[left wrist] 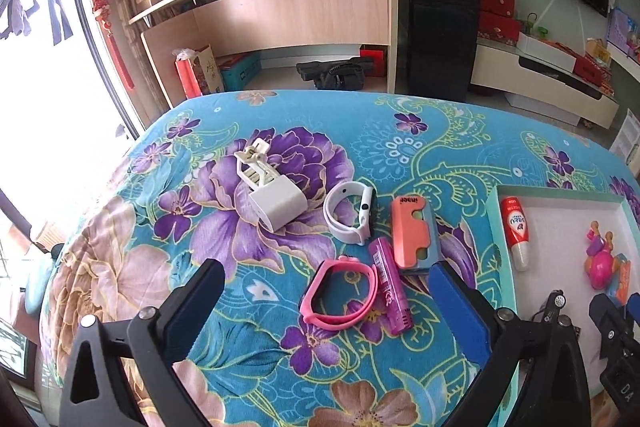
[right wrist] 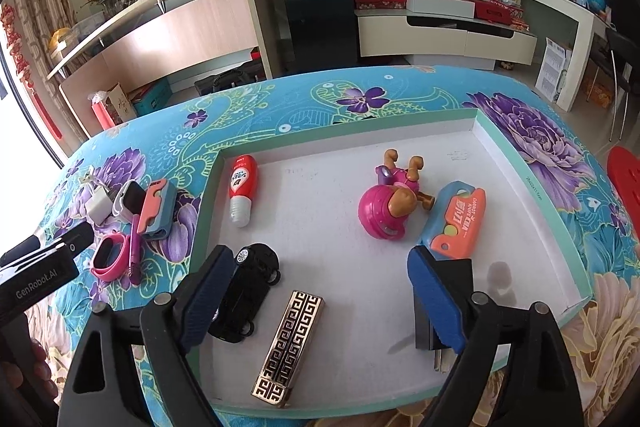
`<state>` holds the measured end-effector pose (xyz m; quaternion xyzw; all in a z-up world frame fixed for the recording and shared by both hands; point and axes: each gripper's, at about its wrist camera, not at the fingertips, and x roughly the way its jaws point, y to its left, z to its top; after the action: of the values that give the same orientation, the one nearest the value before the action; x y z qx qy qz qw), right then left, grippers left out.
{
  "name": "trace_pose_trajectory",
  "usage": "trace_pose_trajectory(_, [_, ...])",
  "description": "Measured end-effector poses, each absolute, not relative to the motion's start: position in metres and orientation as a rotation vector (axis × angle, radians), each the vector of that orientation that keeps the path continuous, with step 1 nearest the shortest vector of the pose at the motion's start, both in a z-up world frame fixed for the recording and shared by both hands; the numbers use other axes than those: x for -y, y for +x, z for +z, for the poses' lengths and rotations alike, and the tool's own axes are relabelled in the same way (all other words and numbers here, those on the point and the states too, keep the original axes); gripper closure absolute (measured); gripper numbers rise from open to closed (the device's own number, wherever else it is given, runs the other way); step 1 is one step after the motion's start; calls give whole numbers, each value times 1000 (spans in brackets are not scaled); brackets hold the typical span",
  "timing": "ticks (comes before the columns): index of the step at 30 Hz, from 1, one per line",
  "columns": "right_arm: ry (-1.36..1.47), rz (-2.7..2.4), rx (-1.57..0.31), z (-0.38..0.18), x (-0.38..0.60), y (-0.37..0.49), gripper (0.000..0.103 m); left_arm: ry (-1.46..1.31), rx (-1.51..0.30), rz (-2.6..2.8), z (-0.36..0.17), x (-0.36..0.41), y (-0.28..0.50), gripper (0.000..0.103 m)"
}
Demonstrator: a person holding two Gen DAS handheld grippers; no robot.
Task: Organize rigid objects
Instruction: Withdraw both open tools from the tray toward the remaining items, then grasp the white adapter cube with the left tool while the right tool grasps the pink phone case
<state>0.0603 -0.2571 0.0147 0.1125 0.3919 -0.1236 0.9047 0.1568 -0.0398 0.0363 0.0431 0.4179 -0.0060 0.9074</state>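
Note:
In the left wrist view my left gripper (left wrist: pixel 326 277) is open above the floral cloth, with a pink wristband (left wrist: pixel 344 321) and a magenta tube (left wrist: pixel 390 291) lying between its fingers, untouched. Beyond them lie an orange-and-blue case (left wrist: pixel 414 233), a white smartwatch (left wrist: pixel 352 215) and a white charger (left wrist: pixel 276 203). In the right wrist view my right gripper (right wrist: pixel 320 263) is open over the white tray (right wrist: pixel 520 155). A black toy car (right wrist: pixel 248 287) lies by its left finger, a gold patterned bar (right wrist: pixel 288 343) between the fingers, and a dark block (right wrist: pixel 460 279) partly hidden behind the right finger.
The tray also holds a red-and-white bottle (right wrist: pixel 244 187), a pink toy figure (right wrist: pixel 384 211) and an orange-and-blue toy knife (right wrist: pixel 456 219). The table's far edge (left wrist: pixel 320 93) drops to the floor. A wooden counter (left wrist: pixel 280 15) and a black cabinet (left wrist: pixel 440 35) stand behind.

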Motion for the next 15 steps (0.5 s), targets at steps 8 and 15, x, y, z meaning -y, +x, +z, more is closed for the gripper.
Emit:
trace_pose_trajectory(8, [236,-272,-798,13,260,66,14,61,-837,21,48,35,198,0])
trace_pose_trajectory(15, [222,-252,-774,21,255,73,14,0,-865,10,40,12,221,0])
